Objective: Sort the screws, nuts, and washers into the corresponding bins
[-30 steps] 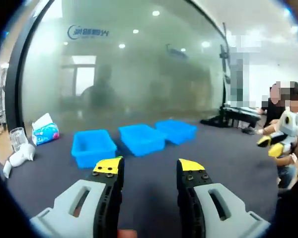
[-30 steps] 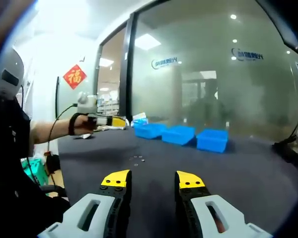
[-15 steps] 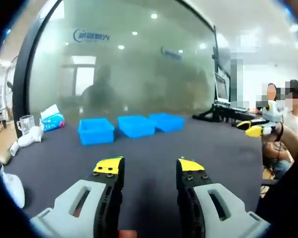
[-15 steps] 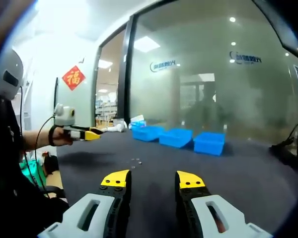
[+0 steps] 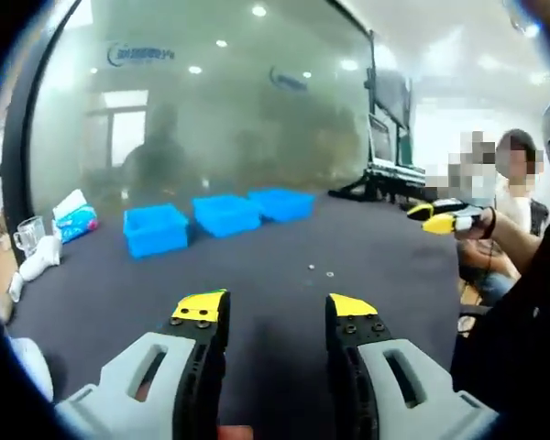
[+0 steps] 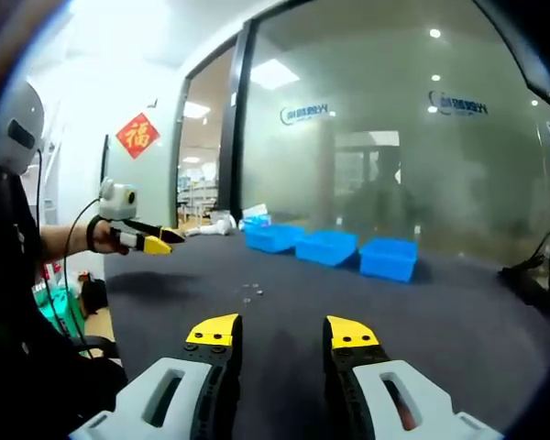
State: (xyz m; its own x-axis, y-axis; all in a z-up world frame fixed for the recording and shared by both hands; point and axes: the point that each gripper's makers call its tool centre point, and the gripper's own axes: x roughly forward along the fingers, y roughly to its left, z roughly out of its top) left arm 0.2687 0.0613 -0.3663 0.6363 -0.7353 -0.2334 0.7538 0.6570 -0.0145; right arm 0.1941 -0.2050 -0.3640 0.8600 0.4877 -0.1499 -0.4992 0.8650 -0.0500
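Blue bins [image 5: 218, 215] lined in a row at the far side of the dark tabletop [image 5: 257, 275], small fasteners [image 5: 321, 269] loose nearer on it, apparently staged for sorting; left gripper [image 5: 268, 312] and right gripper [image 6: 280, 335] both gaping empty, held aloft, seemingly ready to descend.

Three blue bins [image 5: 156, 229] [image 5: 225, 214] [image 5: 282, 203] sit in a row on one dark table [image 5: 275, 266]. A few tiny metal parts [image 6: 250, 292] lie scattered together, too small to count exactly or tell apart. Two yellow-tipped grippers are held over the table: the left gripper [image 5: 266, 312] and the right gripper [image 6: 280, 332]. One glass cup [image 5: 27, 236] and one tissue pack [image 5: 76, 218] stand near the bins.
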